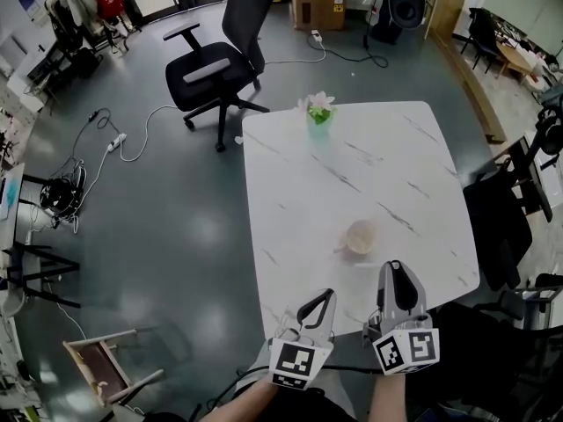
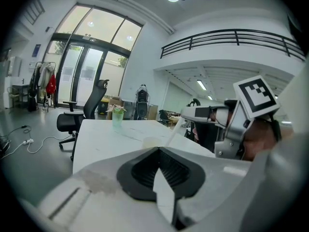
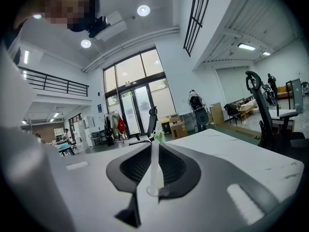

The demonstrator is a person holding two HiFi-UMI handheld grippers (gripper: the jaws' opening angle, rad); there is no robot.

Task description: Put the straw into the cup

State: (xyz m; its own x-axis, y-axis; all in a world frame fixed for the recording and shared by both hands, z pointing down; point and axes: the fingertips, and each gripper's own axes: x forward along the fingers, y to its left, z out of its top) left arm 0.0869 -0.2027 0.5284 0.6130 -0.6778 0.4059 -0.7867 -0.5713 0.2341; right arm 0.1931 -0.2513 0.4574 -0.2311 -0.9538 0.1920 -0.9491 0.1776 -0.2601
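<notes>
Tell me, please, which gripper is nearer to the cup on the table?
Right. The right gripper, gripping the straw, is just short of the cup in the head view; the left gripper is farther back and to the cup's left.

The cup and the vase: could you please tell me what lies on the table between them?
Nothing; the head view shows only bare table between the cup and the vase.

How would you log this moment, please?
right gripper: shut on translucent white plastic straw | left gripper: shut, empty | round beige cup: strawless
</notes>
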